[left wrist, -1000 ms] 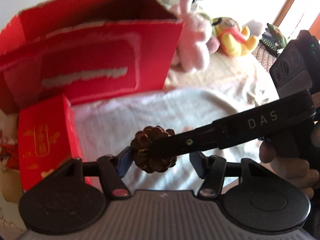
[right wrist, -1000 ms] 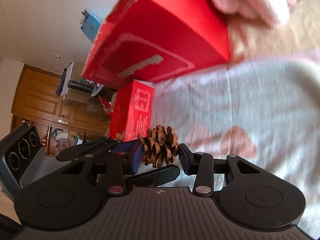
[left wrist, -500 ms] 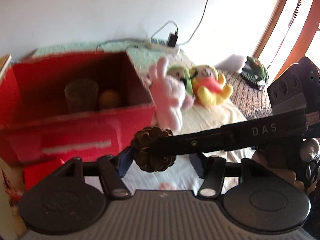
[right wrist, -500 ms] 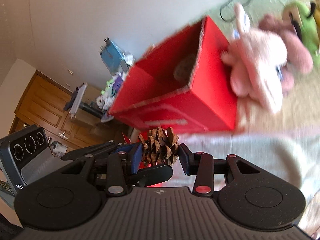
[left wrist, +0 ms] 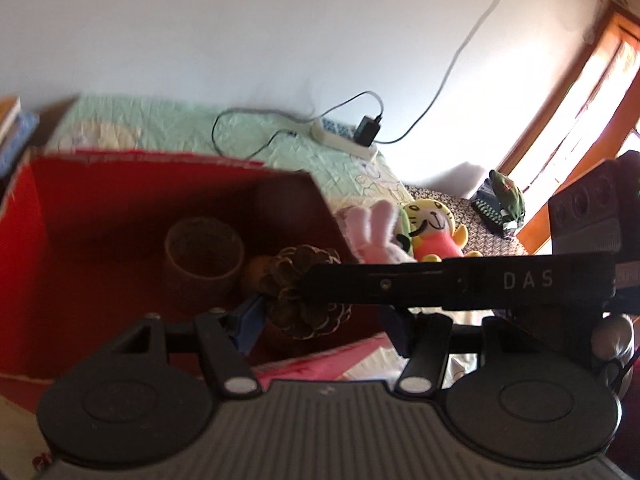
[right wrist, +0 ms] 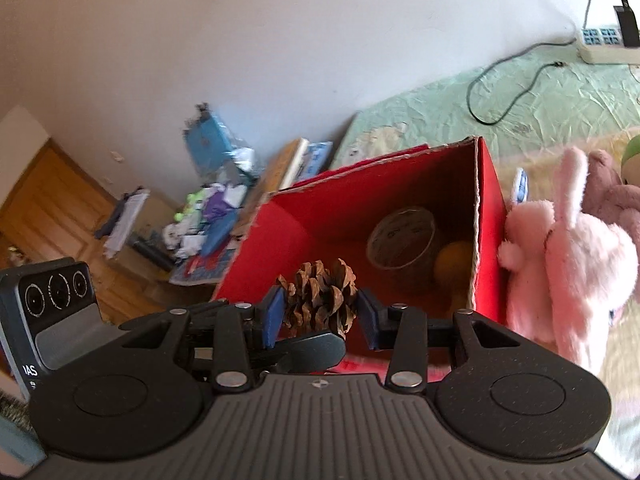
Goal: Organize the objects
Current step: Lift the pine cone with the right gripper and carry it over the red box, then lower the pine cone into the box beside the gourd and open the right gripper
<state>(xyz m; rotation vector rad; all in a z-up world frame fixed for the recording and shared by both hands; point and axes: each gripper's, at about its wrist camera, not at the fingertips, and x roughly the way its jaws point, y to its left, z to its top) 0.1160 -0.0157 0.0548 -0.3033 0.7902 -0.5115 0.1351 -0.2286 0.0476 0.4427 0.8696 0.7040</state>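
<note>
A brown pine cone (right wrist: 320, 298) sits between the blue pads of my right gripper (right wrist: 320, 314), which is shut on it. It hangs over the near edge of an open red cardboard box (right wrist: 276, 220). My left gripper (left wrist: 320, 320) is open; the pine cone (left wrist: 304, 292) shows by its left pad, crossed by the right gripper's black finger (left wrist: 460, 280). Inside the box (left wrist: 80, 208) stand a round brown cup (left wrist: 204, 252) and an orange ball (right wrist: 454, 262).
A pink plush rabbit (right wrist: 568, 264) leans against the box's right side, with a yellow plush toy (left wrist: 436, 232) beside it. A white power strip (left wrist: 344, 142) with cables lies on the green sheet near the wall. Cluttered shelves (right wrist: 208, 216) stand at left.
Both grippers have risen with the pine cone from low above the white cloth to above the box's front edge, so the inside of the box now shows.
</note>
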